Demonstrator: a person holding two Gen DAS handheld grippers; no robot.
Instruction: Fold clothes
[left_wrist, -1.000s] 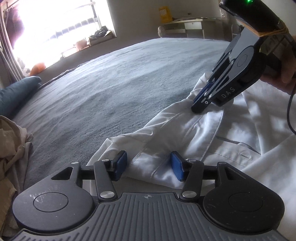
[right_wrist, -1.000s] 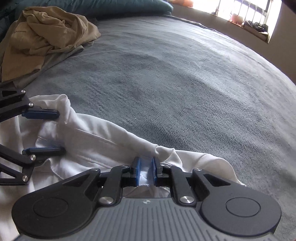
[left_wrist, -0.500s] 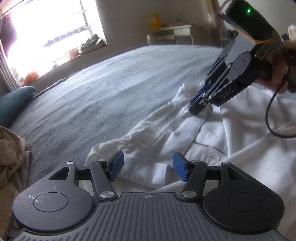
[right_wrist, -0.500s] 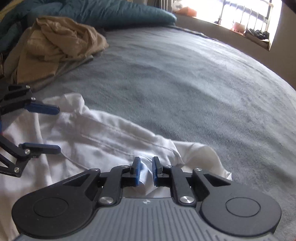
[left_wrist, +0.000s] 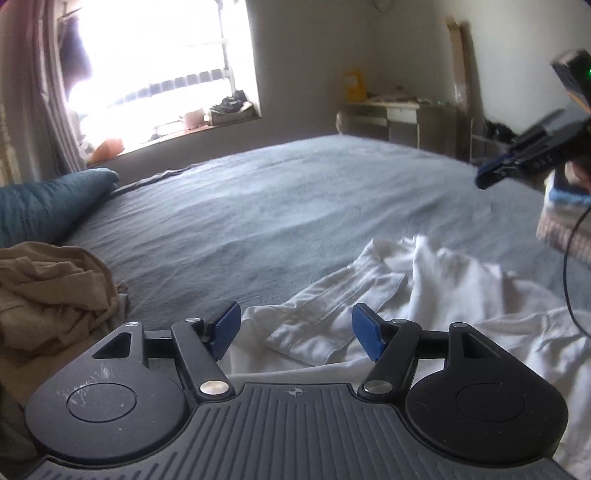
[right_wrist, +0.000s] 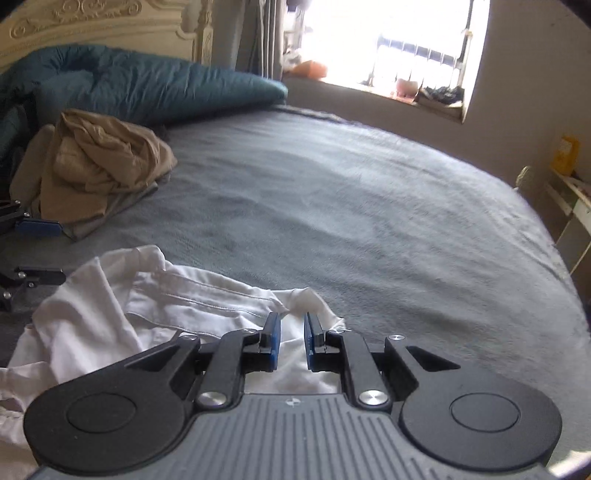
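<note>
Grey bed (right_wrist: 369, 206) carries white shirt (right_wrist: 192, 299), tan clothes (right_wrist: 103, 162), pillow (right_wrist: 155, 88).

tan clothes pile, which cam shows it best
The right wrist view: the tan clothes pile lies whole on the grey bedspread, in front of the teal pillow. The left wrist view shows only part of it, cut by the left edge.

text: none legible | labels: none | numbers: none

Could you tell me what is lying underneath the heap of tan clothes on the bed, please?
Under the tan clothes, a grey garment sticks out at the heap's lower edge, resting on the grey bedspread. How far it extends, and anything else beneath, is covered by the heap.
</note>
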